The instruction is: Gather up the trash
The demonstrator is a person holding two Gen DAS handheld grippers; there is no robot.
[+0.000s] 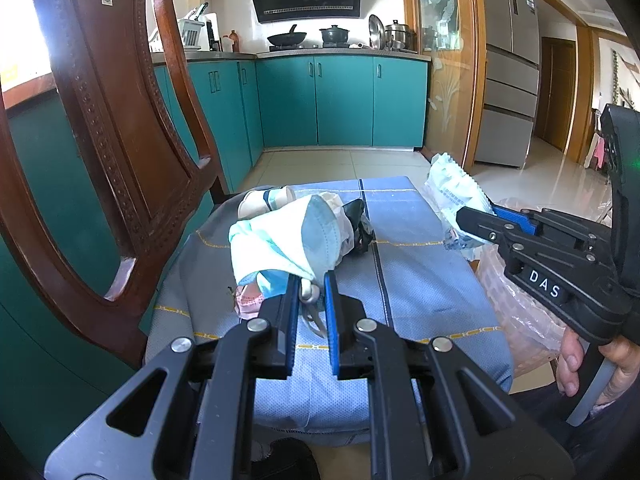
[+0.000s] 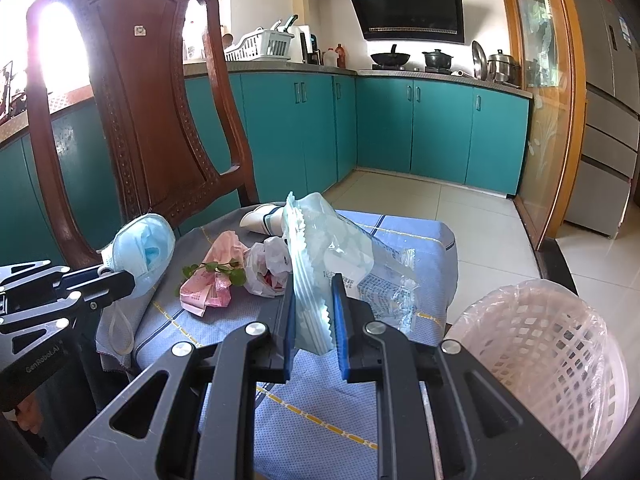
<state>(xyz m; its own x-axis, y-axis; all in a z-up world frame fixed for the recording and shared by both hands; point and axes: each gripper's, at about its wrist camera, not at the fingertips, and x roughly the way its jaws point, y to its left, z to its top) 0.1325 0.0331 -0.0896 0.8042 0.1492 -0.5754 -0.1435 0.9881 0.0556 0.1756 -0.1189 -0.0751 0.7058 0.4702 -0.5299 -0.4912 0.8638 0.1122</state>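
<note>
My left gripper (image 1: pixel 312 280) is shut on a light blue face mask (image 1: pixel 296 236) and holds it above the blue cloth-covered chair seat (image 1: pixel 420 280). The mask also shows in the right wrist view (image 2: pixel 140 252). My right gripper (image 2: pixel 314 284) is shut on a clear plastic wrapper with a serrated edge (image 2: pixel 320 248), also seen in the left wrist view (image 1: pixel 452 196). On the seat lie pink paper (image 2: pixel 208 288), a green sprig (image 2: pixel 216 270), a white crumpled bag (image 2: pixel 268 268) and a tipped paper cup (image 2: pixel 260 218). A pink lattice bin lined with a bag (image 2: pixel 552 352) stands right of the seat.
A carved wooden chair back (image 2: pixel 132 120) rises at the left. Teal kitchen cabinets (image 2: pixel 420 132) and tiled floor (image 2: pixel 460 216) lie beyond. A fridge (image 1: pixel 512 80) stands at the right. A hand (image 1: pixel 576 364) holds the right gripper.
</note>
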